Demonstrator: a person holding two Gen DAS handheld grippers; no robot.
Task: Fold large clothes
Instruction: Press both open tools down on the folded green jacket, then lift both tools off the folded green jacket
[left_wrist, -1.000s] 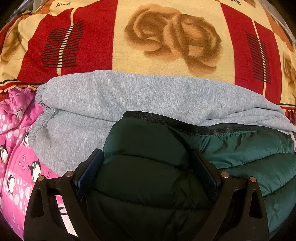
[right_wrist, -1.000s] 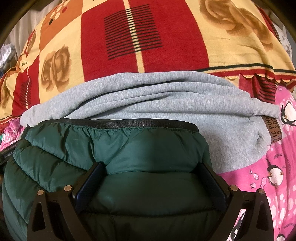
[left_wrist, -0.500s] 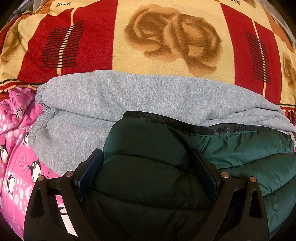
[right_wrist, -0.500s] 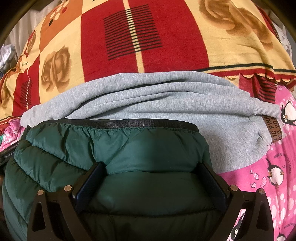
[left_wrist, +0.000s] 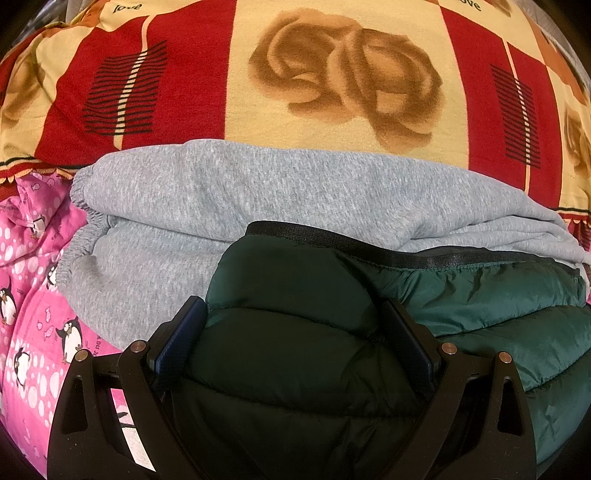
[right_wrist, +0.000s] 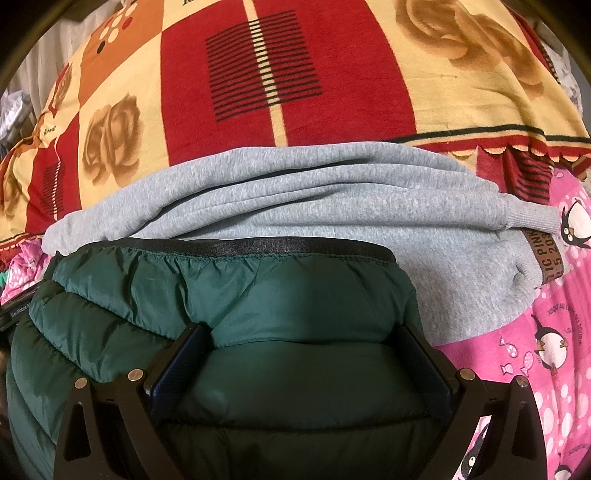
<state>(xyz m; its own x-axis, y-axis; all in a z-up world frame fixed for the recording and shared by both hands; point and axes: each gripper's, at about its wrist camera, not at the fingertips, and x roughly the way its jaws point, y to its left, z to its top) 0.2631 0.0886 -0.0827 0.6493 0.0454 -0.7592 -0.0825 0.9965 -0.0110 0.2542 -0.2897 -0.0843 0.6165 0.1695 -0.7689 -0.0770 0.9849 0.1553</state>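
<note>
While both tongs stand wide apart, the green puffer jacket (left_wrist: 461, 295) fills the space between their fingers. The left tongs (left_wrist: 295, 332) have the folded left end of the jacket bulging between the two dark pads, and the fabric touches both pads — yet the fingers are spread, so I would call this a loose straddle and not a firm clamp. The right tongs (right_wrist: 303, 350) do the same at the right end of the jacket (right_wrist: 258, 295): the jaws are open and the padded cloth swells up between them. The jacket is folded into a thick bundle, with a black elastic hem (right_wrist: 258, 246) running along its far edge. It lies partly on top of a grey sweatshirt (left_wrist: 258, 192), which is also folded and sticks out beyond the jacket on the far side and at both ends; in the right wrist view its ribbed cuff and a small brown label (right_wrist: 546, 258) are at the right. Under the grey sweatshirt (right_wrist: 332, 199) is a red and yellow blanket with roses (left_wrist: 332, 74), and nearer to the cameras a pink sheet with penguins (left_wrist: 29, 295) — the same pink sheet shows at the right in the right wrist view (right_wrist: 535, 350).
</note>
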